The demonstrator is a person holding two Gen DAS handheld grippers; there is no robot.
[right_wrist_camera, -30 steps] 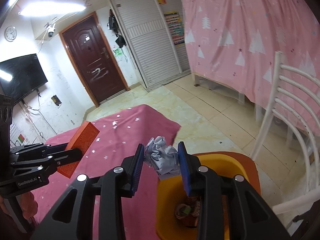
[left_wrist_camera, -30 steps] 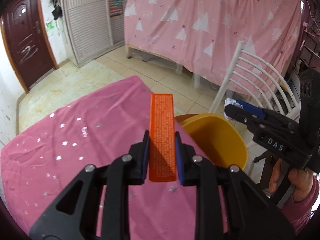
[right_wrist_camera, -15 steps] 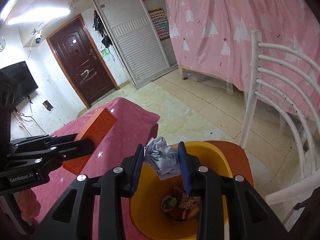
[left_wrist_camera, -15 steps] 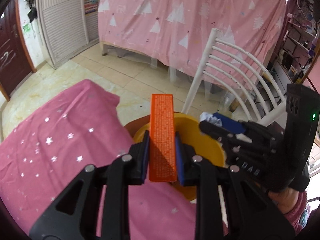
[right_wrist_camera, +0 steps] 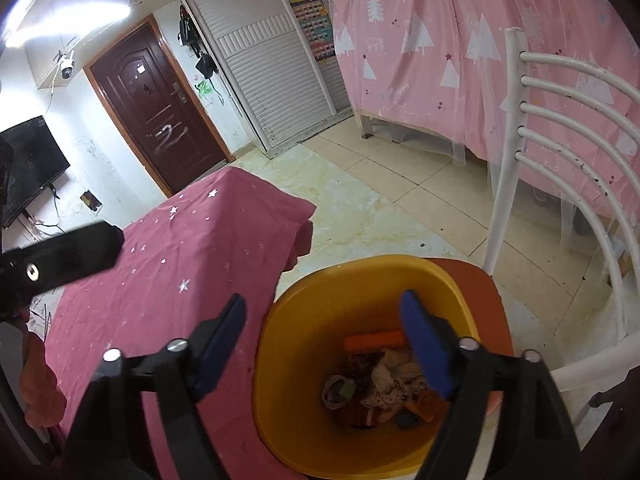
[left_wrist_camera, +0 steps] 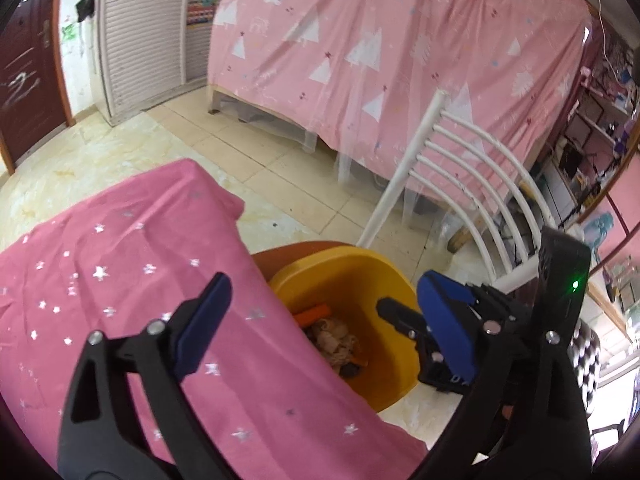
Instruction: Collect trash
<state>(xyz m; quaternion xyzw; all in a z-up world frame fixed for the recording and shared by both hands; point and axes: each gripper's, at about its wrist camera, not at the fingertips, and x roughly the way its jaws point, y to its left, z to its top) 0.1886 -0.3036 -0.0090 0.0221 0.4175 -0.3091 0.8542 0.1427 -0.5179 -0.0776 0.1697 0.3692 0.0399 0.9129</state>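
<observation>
A yellow bin stands beside the pink-clothed table. Inside it lie the orange box and mixed crumpled trash. My left gripper is open and empty, its jaws wide apart above the table edge and bin. My right gripper is open and empty, held over the bin's mouth. The right gripper also shows in the left wrist view at the bin's right rim. The crumpled grey paper cannot be picked out among the trash.
A white chair stands right behind the bin, which sits on its orange seat. A pink tree-print curtain hangs behind. Tiled floor lies beyond the table. A dark door and TV are at far left.
Both grippers opened. The orange box left my left gripper and the crumpled paper left my right gripper; the box now lies in the bin.
</observation>
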